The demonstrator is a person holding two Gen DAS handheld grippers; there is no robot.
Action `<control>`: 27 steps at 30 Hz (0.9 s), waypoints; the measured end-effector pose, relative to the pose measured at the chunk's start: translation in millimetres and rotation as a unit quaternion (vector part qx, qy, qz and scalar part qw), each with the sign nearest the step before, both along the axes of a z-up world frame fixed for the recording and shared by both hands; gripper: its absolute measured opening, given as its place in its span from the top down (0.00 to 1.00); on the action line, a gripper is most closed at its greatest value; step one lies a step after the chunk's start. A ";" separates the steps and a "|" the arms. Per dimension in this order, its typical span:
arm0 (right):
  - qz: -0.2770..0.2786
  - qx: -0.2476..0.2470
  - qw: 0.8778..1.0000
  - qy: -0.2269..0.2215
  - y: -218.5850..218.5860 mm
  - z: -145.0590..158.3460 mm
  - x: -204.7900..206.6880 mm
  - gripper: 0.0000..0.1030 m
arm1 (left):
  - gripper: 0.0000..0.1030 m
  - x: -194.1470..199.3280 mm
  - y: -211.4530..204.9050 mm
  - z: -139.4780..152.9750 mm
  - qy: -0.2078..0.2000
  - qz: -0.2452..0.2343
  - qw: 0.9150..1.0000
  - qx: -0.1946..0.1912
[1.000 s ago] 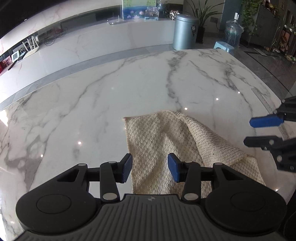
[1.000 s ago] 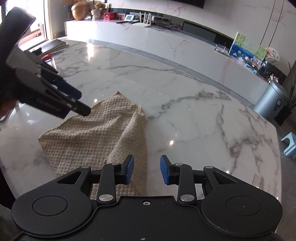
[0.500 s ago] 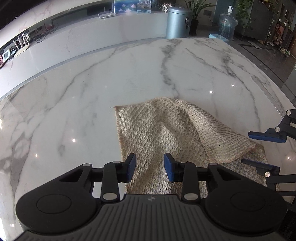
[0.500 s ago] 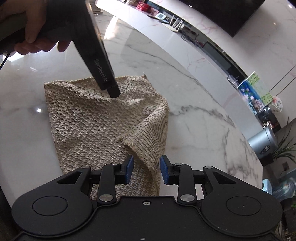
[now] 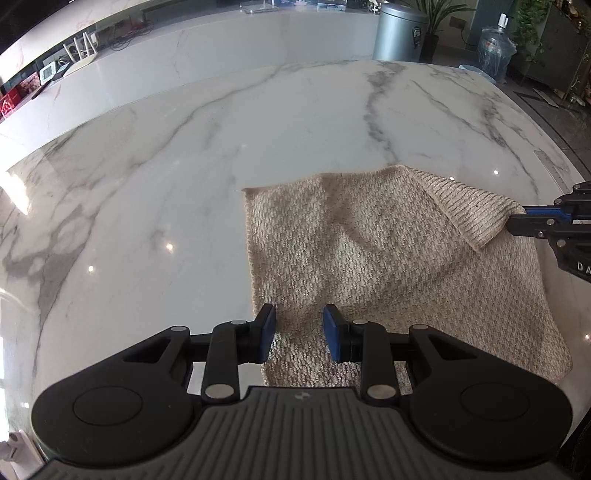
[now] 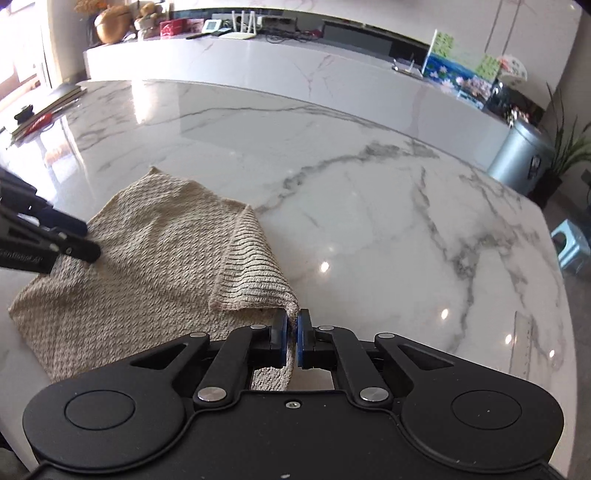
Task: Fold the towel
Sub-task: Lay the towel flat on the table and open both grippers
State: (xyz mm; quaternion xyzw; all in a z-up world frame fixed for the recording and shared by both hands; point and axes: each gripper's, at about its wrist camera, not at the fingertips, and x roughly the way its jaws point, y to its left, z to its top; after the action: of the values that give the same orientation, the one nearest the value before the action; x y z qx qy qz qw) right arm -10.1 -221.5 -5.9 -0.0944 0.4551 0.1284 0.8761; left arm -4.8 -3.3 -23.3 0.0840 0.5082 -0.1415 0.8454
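A beige woven towel (image 5: 388, 258) lies on the white marble table (image 5: 221, 166), with its far right corner folded back over itself. My left gripper (image 5: 299, 334) is open and hovers over the towel's near left edge, holding nothing. My right gripper (image 6: 291, 338) is shut on the folded-back corner of the towel (image 6: 255, 273) and holds it slightly raised. In the left wrist view the right gripper (image 5: 517, 219) comes in from the right edge, clamped on that corner. In the right wrist view the left gripper (image 6: 79, 240) shows at the left, above the towel.
The table's right edge (image 5: 554, 162) curves near the towel. A grey bin (image 5: 400, 35), a water bottle (image 5: 493, 55) and plants stand on the floor beyond. A long marble counter (image 6: 295, 77) runs behind. Books and small items (image 6: 44, 110) lie at the table's far left.
My right gripper has shut on the towel's folded corner and pulled it out to the right. My left gripper has moved back towards the towel's near left edge, still open.
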 end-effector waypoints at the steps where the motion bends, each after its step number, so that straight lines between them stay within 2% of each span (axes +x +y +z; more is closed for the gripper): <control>1: -0.008 0.006 1.000 0.005 -2.4 -1.3 2.8 0.96 | 0.74 -3.1 0.5 0.2 0.001 0.002 1.000 0.001; 3: -0.031 0.013 0.999 0.014 -9.1 -3.2 7.8 0.90 | 0.74 -5.7 0.7 0.5 0.002 0.005 1.000 0.003; 7: -0.070 0.011 0.997 0.004 -22.2 -0.4 9.4 0.89 | 0.74 -6.7 1.8 0.9 0.001 0.008 1.000 0.002; 10: -0.074 0.015 0.997 -0.002 -25.5 3.5 4.9 0.89 | 0.74 -6.6 0.4 0.7 0.000 0.008 1.000 0.003; 16: -0.039 0.016 0.999 -0.008 -15.4 7.8 -1.6 0.85 | 0.74 -6.4 1.6 0.8 -0.001 0.007 1.000 -0.003; 20: -0.021 0.017 1.000 -0.002 -8.7 10.3 -9.7 0.84 | 0.74 -10.0 4.7 6.4 -0.008 0.000 1.000 -0.021; 25: 0.013 0.025 1.000 -0.001 -2.9 20.7 -29.0 0.71 | 0.71 -20.6 -0.6 18.8 -0.021 -0.045 0.999 -0.018; 27: 0.025 0.024 0.999 0.005 -1.3 23.8 -36.1 0.70 | 0.64 -26.5 -3.2 21.6 -0.022 -0.065 0.998 -0.007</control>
State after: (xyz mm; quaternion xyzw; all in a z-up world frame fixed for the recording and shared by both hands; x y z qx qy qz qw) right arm -46.2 -222.8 17.9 -0.0837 0.4540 0.1617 0.8722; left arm -31.3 -6.5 -1.7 0.1137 0.4819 -0.1981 0.8459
